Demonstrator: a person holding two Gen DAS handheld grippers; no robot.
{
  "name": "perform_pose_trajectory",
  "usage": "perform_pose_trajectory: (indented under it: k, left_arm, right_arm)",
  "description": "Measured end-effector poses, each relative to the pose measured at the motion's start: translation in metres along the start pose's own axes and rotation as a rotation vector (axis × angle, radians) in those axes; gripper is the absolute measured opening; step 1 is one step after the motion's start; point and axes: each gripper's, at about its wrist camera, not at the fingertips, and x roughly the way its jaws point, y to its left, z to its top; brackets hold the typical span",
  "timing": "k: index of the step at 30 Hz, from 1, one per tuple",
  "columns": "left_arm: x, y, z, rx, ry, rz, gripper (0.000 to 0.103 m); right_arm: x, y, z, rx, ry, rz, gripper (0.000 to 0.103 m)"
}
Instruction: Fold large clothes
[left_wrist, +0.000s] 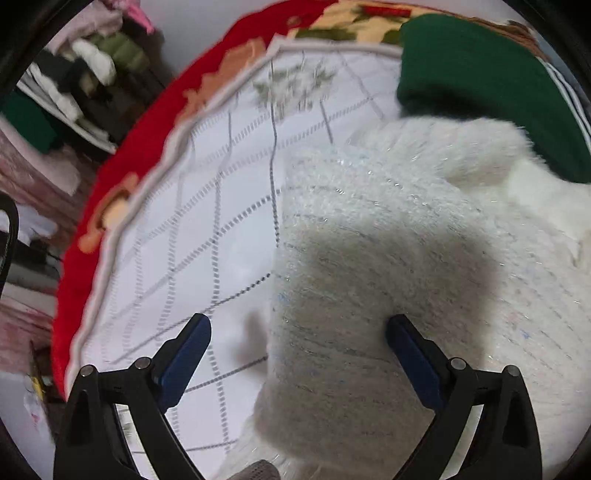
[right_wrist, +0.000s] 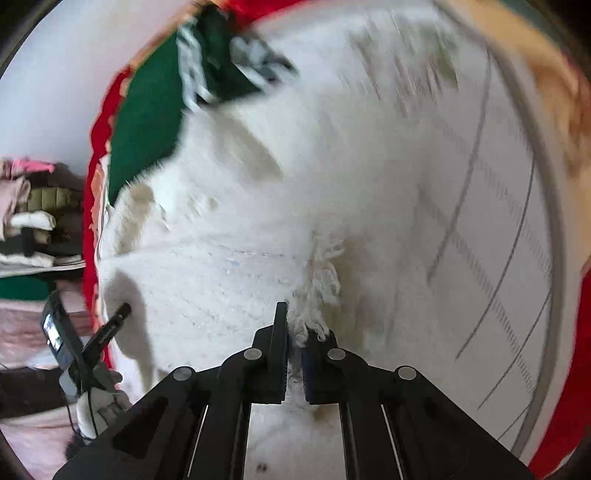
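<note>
Left gripper (left_wrist: 298, 341) spread wide, grasping nothing, poised over the folded edge of the fluffy white sweater (left_wrist: 388, 258). Sweater lying on the white checked bed cover (left_wrist: 207, 206), a green garment (left_wrist: 476, 88) beside it. Right gripper (right_wrist: 294, 334) clenched, seemingly pinching the sweater's fringe (right_wrist: 325, 273) through heavy blur.
</note>
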Motion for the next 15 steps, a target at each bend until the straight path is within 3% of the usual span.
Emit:
perform_pose_trajectory:
  k: [2, 3, 6, 8, 10, 11, 13, 15]
  left_arm:
    - [0.009, -0.001, 0.001, -0.019, 0.008, -0.04, 0.103]
    - [0.012, 0.0, 0.002, -0.031, 0.009, -0.057, 0.103]
    - [0.016, 0.002, 0.005, -0.057, 0.026, -0.087, 0.103]
    - [0.008, 0.006, 0.007, -0.066, 0.047, -0.093, 0.103]
    - [-0.013, 0.012, 0.0, -0.054, 0.026, -0.087, 0.103]
    - [-0.033, 0.017, -0.012, -0.045, -0.004, -0.08, 0.103]
    - [-0.057, 0.021, -0.037, -0.02, -0.036, -0.05, 0.103]
    - [-0.07, 0.018, -0.071, 0.028, -0.045, -0.003, 0.103]
  right_arm:
    - [-0.011, 0.015, 0.006, -0.056, -0.093, -0.072, 0.005]
    - [-0.006, 0.015, 0.01, -0.061, -0.095, -0.096, 0.005]
    - [0.043, 0.001, 0.021, -0.063, 0.025, -0.189, 0.005]
    - [0.05, -0.006, 0.03, -0.041, 0.053, -0.157, 0.009]
    - [0.036, -0.011, 0.033, -0.013, 0.071, -0.086, 0.025]
    - [0.02, -0.017, 0.031, 0.006, 0.072, -0.057, 0.047]
    - [-0.005, -0.031, 0.02, 0.027, 0.037, -0.056, 0.068]
    - [-0.025, -0.047, 0.0, 0.023, 0.018, -0.112, 0.069]
